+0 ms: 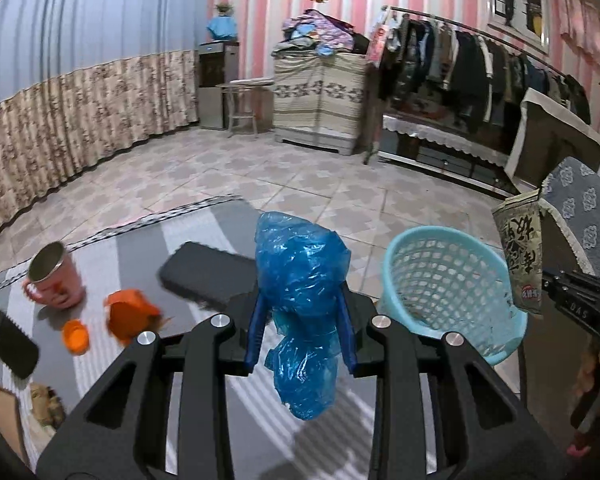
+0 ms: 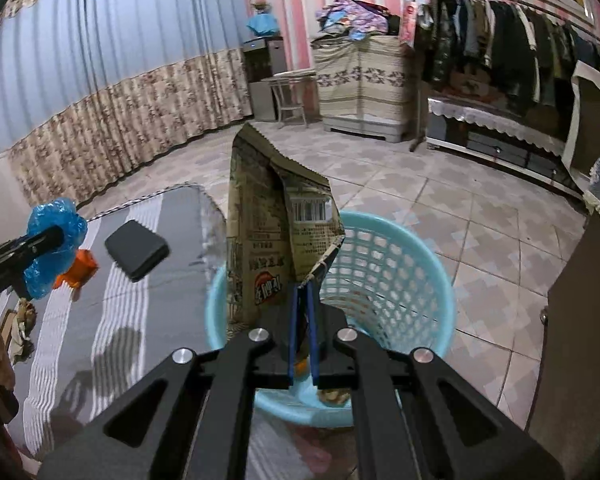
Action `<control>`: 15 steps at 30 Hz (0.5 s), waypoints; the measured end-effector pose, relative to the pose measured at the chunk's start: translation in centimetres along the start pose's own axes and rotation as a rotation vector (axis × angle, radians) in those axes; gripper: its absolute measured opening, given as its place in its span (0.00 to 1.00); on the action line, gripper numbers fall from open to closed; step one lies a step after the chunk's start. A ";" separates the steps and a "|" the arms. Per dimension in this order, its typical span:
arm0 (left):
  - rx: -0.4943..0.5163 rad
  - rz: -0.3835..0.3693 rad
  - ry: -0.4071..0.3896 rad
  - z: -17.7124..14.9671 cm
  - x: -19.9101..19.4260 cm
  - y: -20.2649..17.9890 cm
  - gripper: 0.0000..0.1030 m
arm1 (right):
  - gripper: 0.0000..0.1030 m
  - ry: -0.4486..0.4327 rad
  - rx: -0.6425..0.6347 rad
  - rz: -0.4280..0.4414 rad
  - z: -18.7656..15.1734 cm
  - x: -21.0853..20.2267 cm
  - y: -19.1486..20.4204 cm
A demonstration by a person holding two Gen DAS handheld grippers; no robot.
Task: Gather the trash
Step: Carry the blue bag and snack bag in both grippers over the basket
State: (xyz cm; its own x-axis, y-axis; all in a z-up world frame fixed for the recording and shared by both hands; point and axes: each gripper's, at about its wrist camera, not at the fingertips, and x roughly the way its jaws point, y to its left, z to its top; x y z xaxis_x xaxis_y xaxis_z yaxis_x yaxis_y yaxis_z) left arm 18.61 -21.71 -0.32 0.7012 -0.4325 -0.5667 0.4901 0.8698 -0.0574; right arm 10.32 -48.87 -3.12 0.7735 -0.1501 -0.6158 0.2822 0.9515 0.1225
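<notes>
My left gripper (image 1: 302, 300) is shut on a crumpled blue plastic bag (image 1: 300, 268) and holds it above the grey striped table (image 1: 228, 420). It also shows in the right wrist view (image 2: 54, 246). My right gripper (image 2: 303, 292) is shut on an olive printed snack bag (image 2: 260, 236), held upright over the light blue mesh basket (image 2: 384, 276). In the left wrist view the basket (image 1: 444, 276) stands right of the table and the snack bag (image 1: 520, 256) hangs at its right rim.
On the table lie a black case (image 1: 208, 276), a pink metal cup (image 1: 54, 276), an orange container (image 1: 128, 314) with its lid (image 1: 76, 336), and a black phone (image 1: 10, 340). Tiled floor, a cabinet and a clothes rack (image 1: 480, 64) lie beyond.
</notes>
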 end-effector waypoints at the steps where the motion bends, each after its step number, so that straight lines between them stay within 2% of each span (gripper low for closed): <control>1: 0.004 -0.007 0.001 0.1 0.2 -0.5 0.29 | 0.05 0.000 0.006 -0.002 0.0 0.0 -0.4; 8: 0.054 -0.068 -0.004 1.1 2.3 -5.1 0.29 | 0.05 0.001 0.035 -0.018 -0.3 0.6 -3.4; 15: 0.102 -0.167 0.003 1.4 4.9 -10.9 0.29 | 0.05 0.008 0.077 -0.031 -0.9 1.3 -6.3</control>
State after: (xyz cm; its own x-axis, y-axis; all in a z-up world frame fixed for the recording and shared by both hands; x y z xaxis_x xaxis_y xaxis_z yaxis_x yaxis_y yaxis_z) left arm 17.41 -33.61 -1.27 0.6045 -0.5681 -0.5584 0.6494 0.7574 -0.0676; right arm 9.01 -54.76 -5.36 0.7591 -0.1772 -0.6264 0.3495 0.9227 0.1625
